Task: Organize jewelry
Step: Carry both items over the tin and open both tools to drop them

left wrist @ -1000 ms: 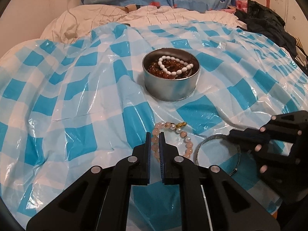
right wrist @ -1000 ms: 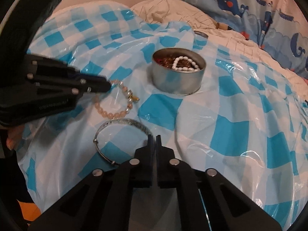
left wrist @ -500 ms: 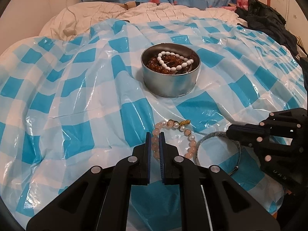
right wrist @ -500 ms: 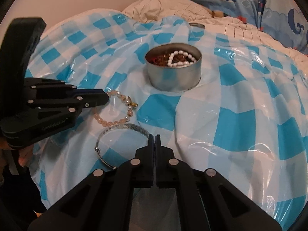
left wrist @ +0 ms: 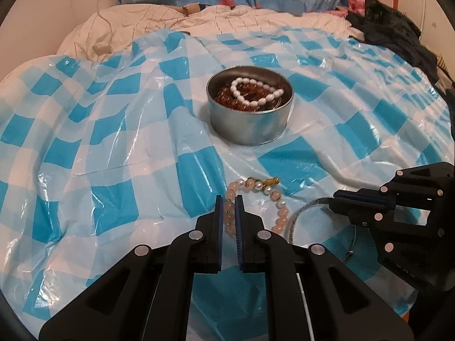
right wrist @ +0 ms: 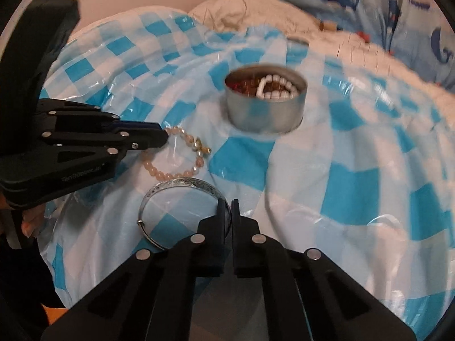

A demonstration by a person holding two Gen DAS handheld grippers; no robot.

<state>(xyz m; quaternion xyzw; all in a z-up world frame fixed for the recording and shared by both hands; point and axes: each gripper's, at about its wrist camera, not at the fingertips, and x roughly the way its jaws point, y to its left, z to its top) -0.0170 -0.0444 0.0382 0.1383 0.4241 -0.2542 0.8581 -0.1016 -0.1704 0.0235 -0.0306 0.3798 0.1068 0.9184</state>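
The pink and pearl bead bracelet lies on the blue and white checked plastic sheet, near of the tin, its left side pinched between the left gripper's blue pads; just right of it the thin silver metal bangle lies flat, its right rim pinched in the right gripper's nearly closed jaws; bare sheet stretches far and right of both, rumpled toward the striped cream duvet; the round silver metal tin stands upright farther off, holding amber beads under a loop of white oval beads.
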